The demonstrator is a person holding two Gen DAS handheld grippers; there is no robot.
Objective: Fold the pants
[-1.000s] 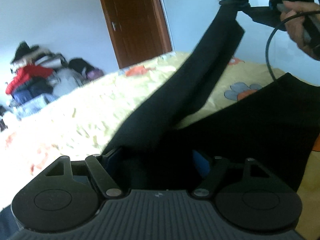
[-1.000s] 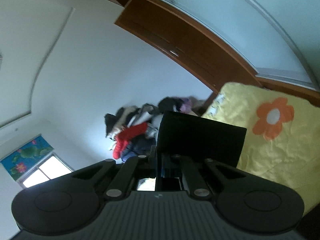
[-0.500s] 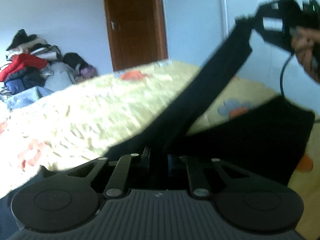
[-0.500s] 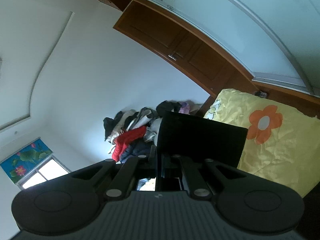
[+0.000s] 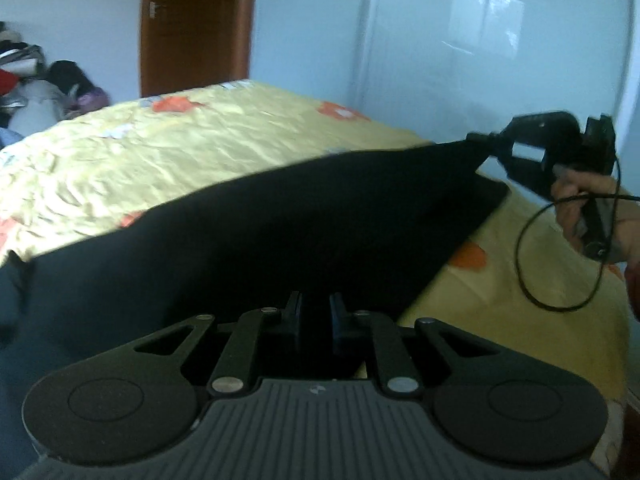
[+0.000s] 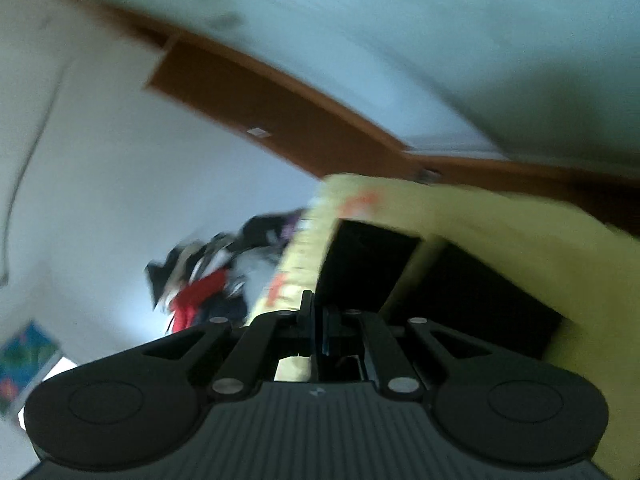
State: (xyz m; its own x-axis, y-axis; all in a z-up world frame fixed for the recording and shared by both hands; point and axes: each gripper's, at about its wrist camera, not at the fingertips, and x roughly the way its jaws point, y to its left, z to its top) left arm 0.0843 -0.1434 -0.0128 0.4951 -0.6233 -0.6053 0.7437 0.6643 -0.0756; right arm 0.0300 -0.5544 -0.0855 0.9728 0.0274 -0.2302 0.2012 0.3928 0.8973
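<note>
Currently the pants (image 5: 304,216) hang stretched between your two grippers, over the bed (image 5: 192,148), with part of the cloth lying on the sheet. Your left gripper (image 5: 316,320) has just been closing, and black cloth sits between its pads, so treat it as clamped on the near edge. Your right gripper (image 5: 478,138) is pinched tight on the far corner, which it holds just above the bed.

Risks from here:
- Slip at the left pads. The grip is fresh and the bite looks shallow; a hard pull from the right side would likely strip the edge out.
- Uneven fold. The right wrist view is blurred, so you cannot confirm from it that the layers line up. Check before you lay the corner down.
- Snagging. The cable (image 5: 532,248) loops below your right hand (image 5: 580,204) and could catch the cloth or the bed.

Surface: a yellow sheet with orange flowers, creased and soft, so the cloth may drag on it. Room: pale walls, a brown door (image 5: 196,24), and a pile of clothes (image 5: 36,80) beyond the bed.
</note>
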